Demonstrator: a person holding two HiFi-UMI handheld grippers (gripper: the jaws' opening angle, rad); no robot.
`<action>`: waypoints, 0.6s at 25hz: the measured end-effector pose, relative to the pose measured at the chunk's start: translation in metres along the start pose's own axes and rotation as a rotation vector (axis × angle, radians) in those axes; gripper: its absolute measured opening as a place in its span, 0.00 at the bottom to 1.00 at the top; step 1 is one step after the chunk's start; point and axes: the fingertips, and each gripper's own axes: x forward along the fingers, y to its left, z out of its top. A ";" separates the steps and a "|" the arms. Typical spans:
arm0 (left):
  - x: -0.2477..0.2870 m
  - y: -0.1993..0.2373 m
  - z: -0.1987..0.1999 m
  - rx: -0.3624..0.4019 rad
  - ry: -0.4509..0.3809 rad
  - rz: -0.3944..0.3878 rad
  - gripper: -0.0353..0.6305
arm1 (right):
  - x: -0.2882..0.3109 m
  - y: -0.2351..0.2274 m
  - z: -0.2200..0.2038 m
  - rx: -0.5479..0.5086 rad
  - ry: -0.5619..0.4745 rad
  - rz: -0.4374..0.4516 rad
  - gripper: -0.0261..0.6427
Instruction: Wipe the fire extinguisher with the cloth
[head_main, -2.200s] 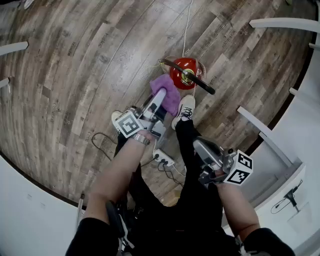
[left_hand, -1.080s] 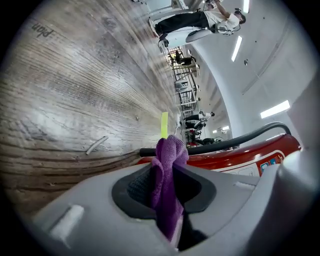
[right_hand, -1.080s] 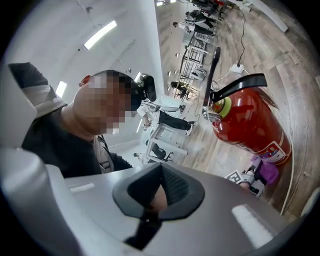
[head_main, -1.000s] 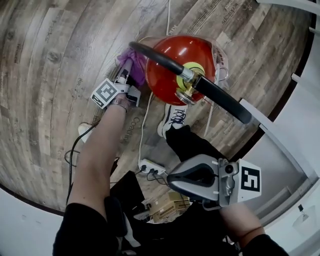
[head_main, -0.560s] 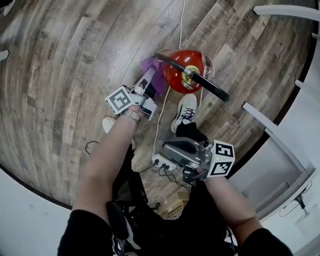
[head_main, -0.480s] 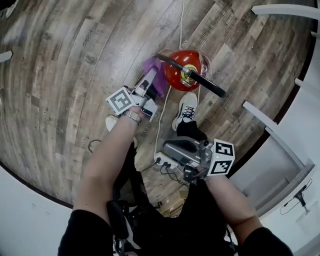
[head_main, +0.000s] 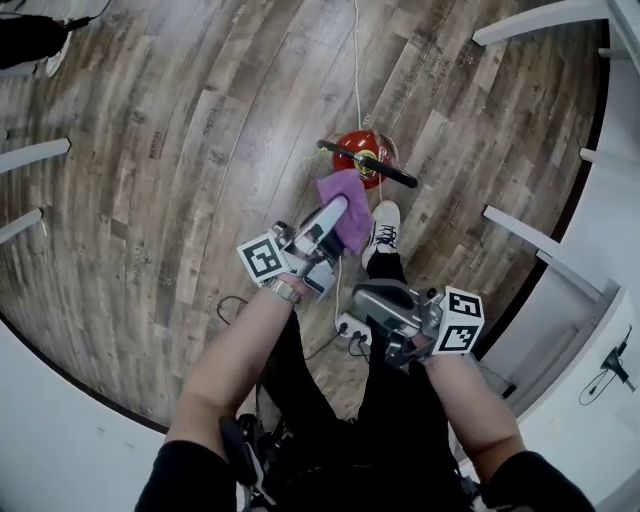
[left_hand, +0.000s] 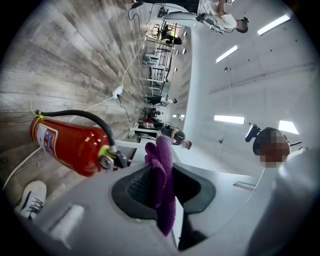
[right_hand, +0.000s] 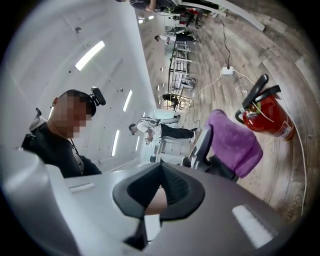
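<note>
**One cloth gripped, no contact with the extinguisher**

Two claws in view. The left claw (head_main: 333, 213) is clenched on the purple cloth (head_main: 345, 200); a fold is pinched between the pads and the rest hangs loose past the tips. The right claw (right_hand: 162, 166) is closed tip to tip with nothing in it, held low by the person's legs, well apart from the work. The fire extinguisher (head_main: 360, 158) stands upright on the wooden floor (head_main: 180, 150), with its black hose (head_main: 392, 176) arched across the top. A shoe (head_main: 383, 222) is just beside its base, and a white cable (head_main: 355, 60) runs past it. A power strip (head_main: 352, 330) lies nearer the feet.

In the gripper views the cloth is clear of the red cylinder, up and to one side; judging by that, no wiping stroke is in hand right now.

Risks from here:
- The cloth is held by one fold only; drag against the cylinder could pull it out of the pads.
- The extinguisher stands free with nothing steadying it and the right claw idle; a sideways push from the wipe could tip or slide it.
- The loose cloth could snag on the hose or the valve handle; a tug there means the same tipping risk.
- If the cloth bunches, the hard claw tips may hit the metal instead of the fabric.
- The cable and the shoe sit close to the base; a trip or a nudge is possible if the person steps in.
</note>
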 end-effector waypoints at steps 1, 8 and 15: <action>-0.002 -0.021 -0.009 0.005 0.027 -0.008 0.16 | -0.002 0.015 0.006 -0.016 -0.015 0.004 0.04; -0.038 -0.169 -0.043 0.165 0.188 -0.003 0.16 | -0.007 0.135 0.037 -0.188 -0.052 0.018 0.04; -0.069 -0.310 -0.077 0.272 0.453 -0.110 0.16 | 0.028 0.249 0.035 -0.361 -0.115 0.028 0.06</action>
